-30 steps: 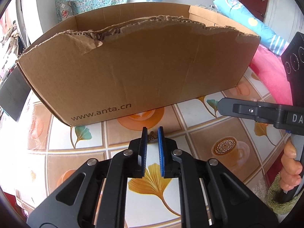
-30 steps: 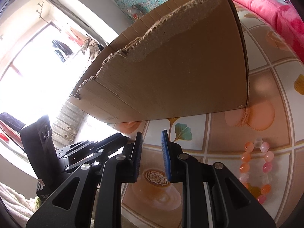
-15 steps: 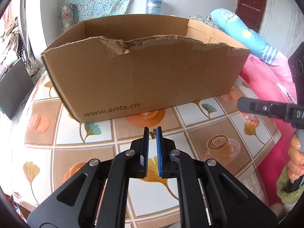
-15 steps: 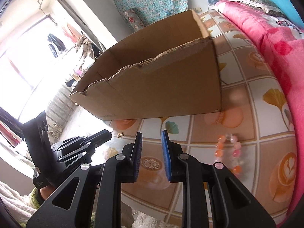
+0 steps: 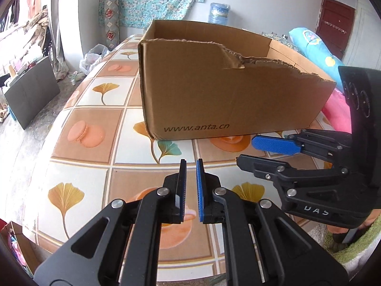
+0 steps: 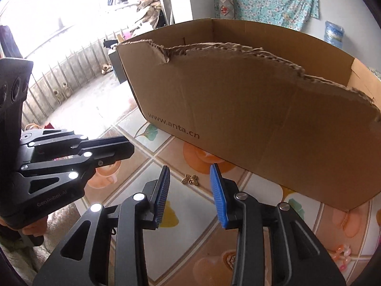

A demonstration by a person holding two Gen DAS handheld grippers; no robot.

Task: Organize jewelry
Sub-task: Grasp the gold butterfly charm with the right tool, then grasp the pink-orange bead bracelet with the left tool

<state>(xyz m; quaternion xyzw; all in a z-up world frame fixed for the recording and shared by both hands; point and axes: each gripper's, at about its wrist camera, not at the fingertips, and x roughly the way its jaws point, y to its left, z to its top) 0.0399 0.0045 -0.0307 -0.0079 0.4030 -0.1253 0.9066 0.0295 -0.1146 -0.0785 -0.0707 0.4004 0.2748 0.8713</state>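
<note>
Big torn box (image 5: 228,100) fills upper centre of both views, "www.anta.cn" printed low on its front. Left gripper (image 5: 190,166) bottom centre, fingers nearly together, empty. Right gripper (image 6: 189,174), jaws opening, nothing between; body reads "GenRobot.AI" on the left one. Only right view shows the butterfly charm (image 6: 189,179) on the table (image 6: 190,250), centre frame, & beads (image 6: 343,256) lower right.
</note>
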